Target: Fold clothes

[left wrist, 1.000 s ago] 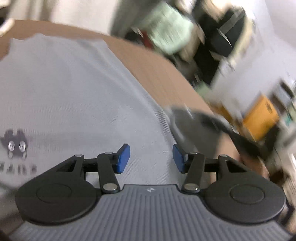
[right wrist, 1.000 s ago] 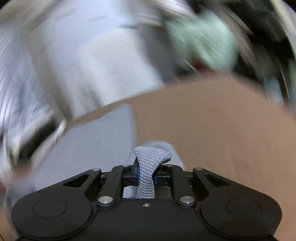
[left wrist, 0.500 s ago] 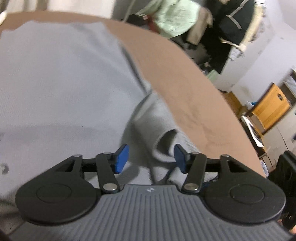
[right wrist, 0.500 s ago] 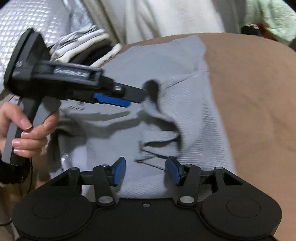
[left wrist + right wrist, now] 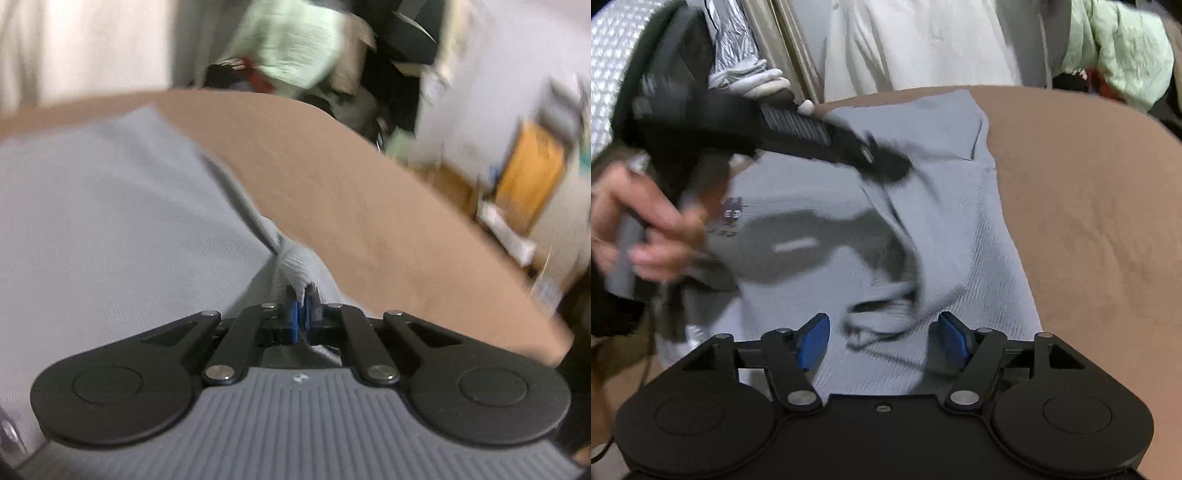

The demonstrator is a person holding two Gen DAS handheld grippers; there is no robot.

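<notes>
A grey ribbed shirt (image 5: 960,240) with a small dark print (image 5: 731,214) lies spread on a brown bed surface (image 5: 1089,221). My left gripper (image 5: 301,314) is shut on a raised fold of the shirt (image 5: 110,229) near its right edge. In the right wrist view the same gripper (image 5: 886,166) shows blurred above the cloth, held by a hand (image 5: 646,229). My right gripper (image 5: 882,339) hovers over the shirt's near part with its jaws opening. Rumpled cloth lies below the gap, and the blue pads (image 5: 812,339) do not press on it.
Bare brown bedding (image 5: 351,192) runs to the right of the shirt. A mint-green garment (image 5: 1119,48) and white hanging cloth (image 5: 923,44) lie beyond the far edge. Folded light clothes (image 5: 750,77) sit at the far left. Orange furniture (image 5: 528,184) stands off to the right.
The left gripper closed on the fold that lay between its open pads and lifted it. The right gripper let go of its pinch of cloth and spread wider.
</notes>
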